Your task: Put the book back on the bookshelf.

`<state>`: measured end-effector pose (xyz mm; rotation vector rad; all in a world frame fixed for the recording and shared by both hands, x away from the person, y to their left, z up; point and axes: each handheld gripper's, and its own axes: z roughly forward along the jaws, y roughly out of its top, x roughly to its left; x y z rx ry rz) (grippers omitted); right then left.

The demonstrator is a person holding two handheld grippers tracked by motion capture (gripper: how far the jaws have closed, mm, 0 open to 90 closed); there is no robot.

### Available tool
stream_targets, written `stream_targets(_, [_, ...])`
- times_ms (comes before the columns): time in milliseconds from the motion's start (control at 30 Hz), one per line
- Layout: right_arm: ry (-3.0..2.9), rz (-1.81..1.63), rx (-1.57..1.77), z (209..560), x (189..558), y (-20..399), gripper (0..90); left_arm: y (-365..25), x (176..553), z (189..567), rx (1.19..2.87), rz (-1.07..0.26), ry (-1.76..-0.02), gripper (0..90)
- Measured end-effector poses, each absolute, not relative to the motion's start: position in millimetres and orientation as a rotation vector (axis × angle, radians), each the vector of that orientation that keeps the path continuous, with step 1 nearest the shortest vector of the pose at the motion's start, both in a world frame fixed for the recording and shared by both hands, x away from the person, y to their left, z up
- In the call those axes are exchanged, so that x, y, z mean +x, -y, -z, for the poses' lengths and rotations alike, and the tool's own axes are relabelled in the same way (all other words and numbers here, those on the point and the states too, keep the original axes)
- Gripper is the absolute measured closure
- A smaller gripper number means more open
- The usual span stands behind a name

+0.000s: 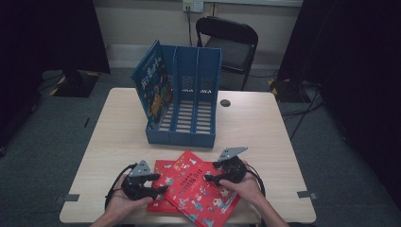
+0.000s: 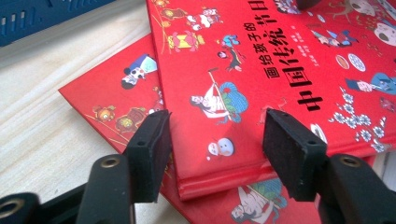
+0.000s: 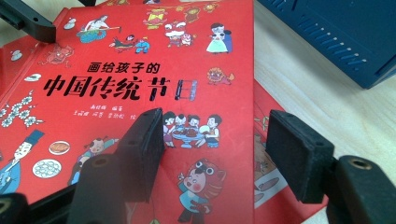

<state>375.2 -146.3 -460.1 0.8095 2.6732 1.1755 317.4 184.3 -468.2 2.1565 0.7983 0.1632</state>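
Near table edge: two red picture books stacked, top red book (image 1: 201,189) lying skewed across the lower red book (image 1: 160,185). Left gripper (image 1: 161,189) at the top book's left edge, jaws apart, pads straddling the book's corner without pressing it. Right gripper (image 1: 208,178) over the same book's right side, jaws parted, gripping nothing. Farther back, mid-table (image 1: 118,127): blue file rack (image 1: 189,101), a blue book (image 1: 152,85) leaning in its leftmost slot. Beyond, a black chair (image 1: 229,45).

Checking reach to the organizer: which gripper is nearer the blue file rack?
Right, by a small margin. The right gripper sits at the top red book's right edge, just below the blue file rack's front. The left gripper hangs lower, nearer the table's front edge.
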Motion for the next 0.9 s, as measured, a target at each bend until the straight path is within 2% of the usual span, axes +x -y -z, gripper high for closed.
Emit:
stream_targets(33, [-2.674,-1.174,0.809,460.0,375.4,146.4,36.5,-184.8,316.4,468.2,2.162,-0.174,-0.772,37.6])
stream_targets(133, [-2.671,-1.175,0.810,460.2,375.7,146.7,36.0,-184.4,317.7,469.5,2.141,-0.156,-0.812,37.9])
stream_targets(900, [-2.673,-1.161,0.804,459.3,373.5,148.0,35.4,-190.2,317.9,471.6,2.151,-0.146,-0.793,40.8])
